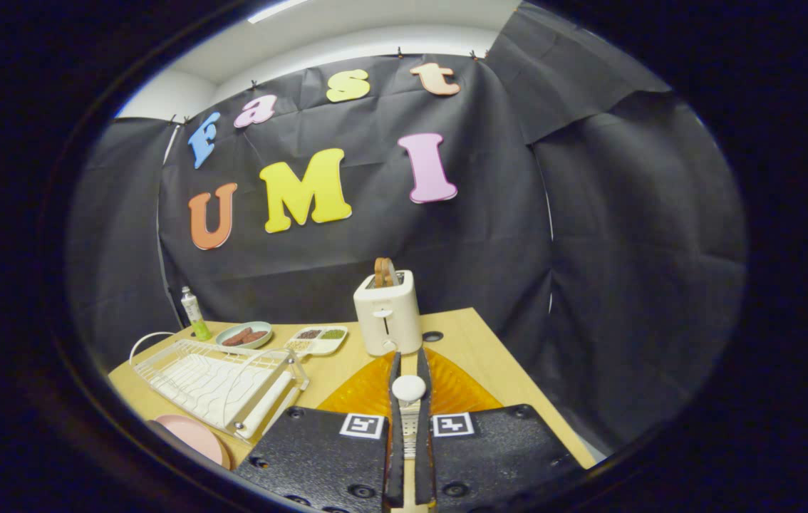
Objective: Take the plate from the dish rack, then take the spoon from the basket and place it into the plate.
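A light wooden table holds all the things, with a small round hole near its back edge. On it sit a white toaster, an orange plate, a white dish rack and a pink plate. Further back are a green bowl with food, a white tray with little parts, and a small bottle.
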`<state>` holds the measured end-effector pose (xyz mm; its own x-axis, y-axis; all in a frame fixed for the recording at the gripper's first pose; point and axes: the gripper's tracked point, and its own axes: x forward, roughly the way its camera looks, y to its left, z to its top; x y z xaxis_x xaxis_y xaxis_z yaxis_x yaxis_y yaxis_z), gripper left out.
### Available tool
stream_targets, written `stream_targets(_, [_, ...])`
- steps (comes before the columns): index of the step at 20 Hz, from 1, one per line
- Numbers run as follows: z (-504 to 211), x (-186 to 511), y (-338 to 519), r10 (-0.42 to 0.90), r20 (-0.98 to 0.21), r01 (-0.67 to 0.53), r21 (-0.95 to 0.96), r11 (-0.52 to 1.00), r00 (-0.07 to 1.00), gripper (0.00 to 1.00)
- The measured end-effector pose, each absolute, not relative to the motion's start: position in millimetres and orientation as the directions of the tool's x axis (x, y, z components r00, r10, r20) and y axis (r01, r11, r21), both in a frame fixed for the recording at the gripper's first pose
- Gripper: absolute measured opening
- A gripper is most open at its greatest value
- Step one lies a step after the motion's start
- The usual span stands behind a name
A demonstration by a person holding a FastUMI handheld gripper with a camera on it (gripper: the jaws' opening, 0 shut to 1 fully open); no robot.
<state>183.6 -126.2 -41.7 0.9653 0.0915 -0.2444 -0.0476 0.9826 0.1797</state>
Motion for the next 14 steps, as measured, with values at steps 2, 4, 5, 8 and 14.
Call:
stream_targets(2, [-7,167,-115,0.119,-0.205,-0.084,0.172,0.981,0.972,0.11])
stream_targets(4, [20,148,-93,0.167,-0.173,-0.142,0.148,0.979,0.971,0.11])
stream_targets(5, [32,136,-76,0.203,-0.166,-0.183,0.128,0.975,0.965,0.11])
stream_targets(8, [59,106,-13,0.341,-0.139,-0.332,0.082,0.940,0.930,0.11])
stream_targets(14, [46,54,110,0.622,-0.236,-0.632,0.039,0.774,0.747,0.11])
